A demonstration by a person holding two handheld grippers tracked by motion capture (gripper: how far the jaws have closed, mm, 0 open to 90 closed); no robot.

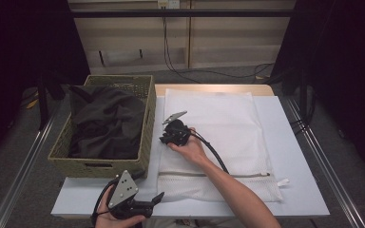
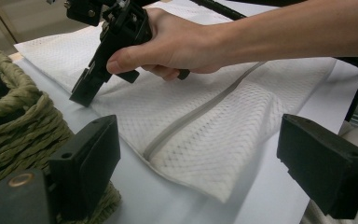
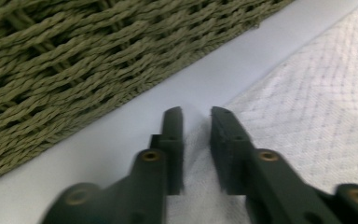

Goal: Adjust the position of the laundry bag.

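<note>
While the right gripper (image 3: 196,116), fingers nearly together astride the left edge of the white mesh laundry bag (image 1: 218,137) at mid-worktop, appears to begin a pinch, the next move likely needs a firmer grip. The left gripper (image 1: 158,196) waits spread at the near edge. The wicker basket (image 1: 148,118) holds dark clothing (image 1: 107,123).

Basket (image 1: 148,124) bottom under dark cloth (image 1: 107,122)
</note>
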